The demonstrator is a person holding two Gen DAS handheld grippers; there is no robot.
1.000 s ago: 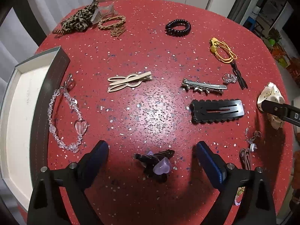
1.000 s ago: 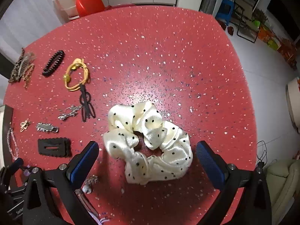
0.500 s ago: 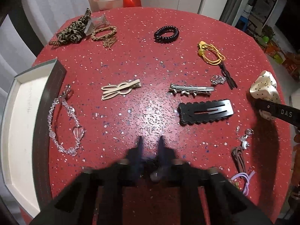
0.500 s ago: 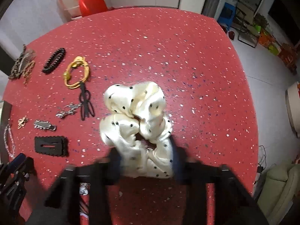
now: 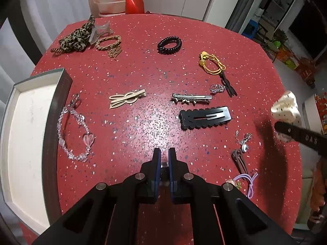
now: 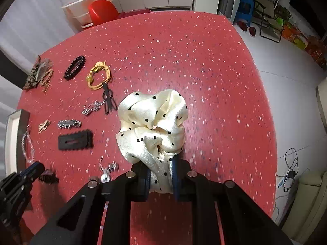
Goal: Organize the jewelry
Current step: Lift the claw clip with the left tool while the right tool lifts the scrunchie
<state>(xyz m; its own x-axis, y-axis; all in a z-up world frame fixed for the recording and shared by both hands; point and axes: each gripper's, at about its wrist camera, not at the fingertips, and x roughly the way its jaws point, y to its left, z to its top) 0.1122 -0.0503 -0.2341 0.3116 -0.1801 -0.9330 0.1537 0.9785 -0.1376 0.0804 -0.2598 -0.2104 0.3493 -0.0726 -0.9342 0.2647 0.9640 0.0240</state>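
My left gripper is shut low in the left wrist view. Only a sliver of the small dark claw clip shows between its pads. In the right wrist view that clip sits at the left gripper's tip, at the lower left. My right gripper has its jaws closing on a cream polka-dot scrunchie. Both pads press into the fabric, and the scrunchie bulges up in front of them, above the red speckled table. The scrunchie also shows at the right edge of the left wrist view.
An open box with a white inside lies at the table's left edge, a crystal heart bracelet beside it. Mid-table lie a beige clip, a silver clip and a black scalloped clip. Hair ties and a leopard scrunchie sit farther back.
Both grippers went from wide open to closed, the left on the claw clip, the right on the scrunchie. Both then rose, and the scrunchie has left the table.
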